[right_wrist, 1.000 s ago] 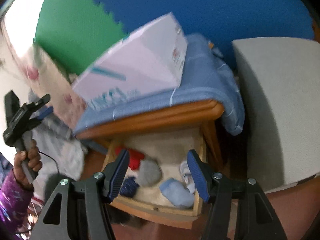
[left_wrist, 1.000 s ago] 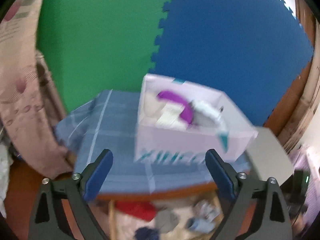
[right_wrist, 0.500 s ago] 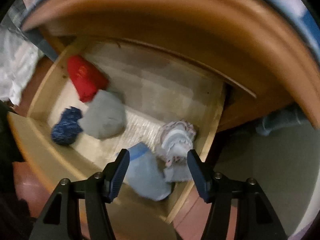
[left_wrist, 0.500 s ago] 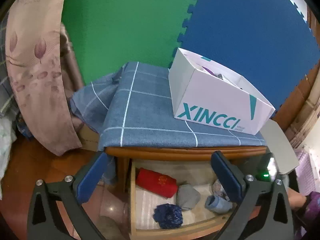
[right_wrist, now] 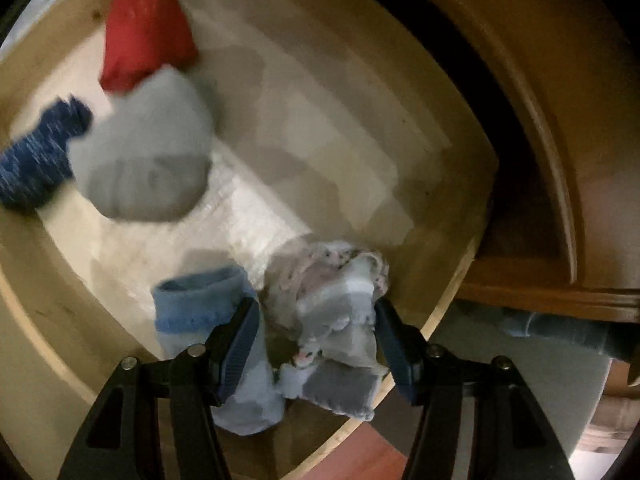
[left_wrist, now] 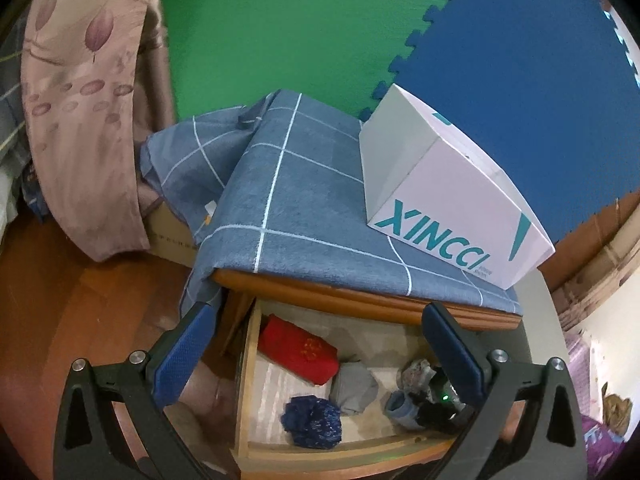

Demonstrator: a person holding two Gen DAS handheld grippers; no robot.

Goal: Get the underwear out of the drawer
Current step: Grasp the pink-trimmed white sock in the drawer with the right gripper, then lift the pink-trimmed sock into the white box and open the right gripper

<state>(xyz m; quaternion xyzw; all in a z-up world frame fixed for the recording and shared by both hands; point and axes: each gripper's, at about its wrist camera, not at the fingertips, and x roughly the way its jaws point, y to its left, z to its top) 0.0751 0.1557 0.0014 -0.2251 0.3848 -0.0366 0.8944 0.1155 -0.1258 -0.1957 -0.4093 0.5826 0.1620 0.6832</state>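
I see the open drawer (left_wrist: 245, 376) under a worktop covered by a blue checked cloth (left_wrist: 304, 208), with a white box (left_wrist: 452, 216) on its right side. From my left wrist view, left to right in the drawer: a red bundle (left_wrist: 298, 350), a dark blue bundle (left_wrist: 312, 422), a grey bundle (left_wrist: 354, 388), then a light blue rolled piece (left_wrist: 398, 406) and a pale patterned piece of underwear (left_wrist: 416, 372) at the right end. My left claw (left_wrist: 316, 354) hangs above the drawer front, jaws spread to their widest after opening further just now, nothing between them.

My right claw (right_wrist: 316, 336) points steeply down into the drawer's right front corner. The light blue rolled piece (right_wrist: 200, 304) lies just left of its left finger (right_wrist: 240, 336). The patterned underwear (right_wrist: 332, 300) sits between the 2 fingers, jaws about half apart. Right pad looks to be touching the fabric edge; with the blur I cannot tell whether the pads actually press on it. The underwear rests on the drawer floor (right_wrist: 320, 128) against the right wall.
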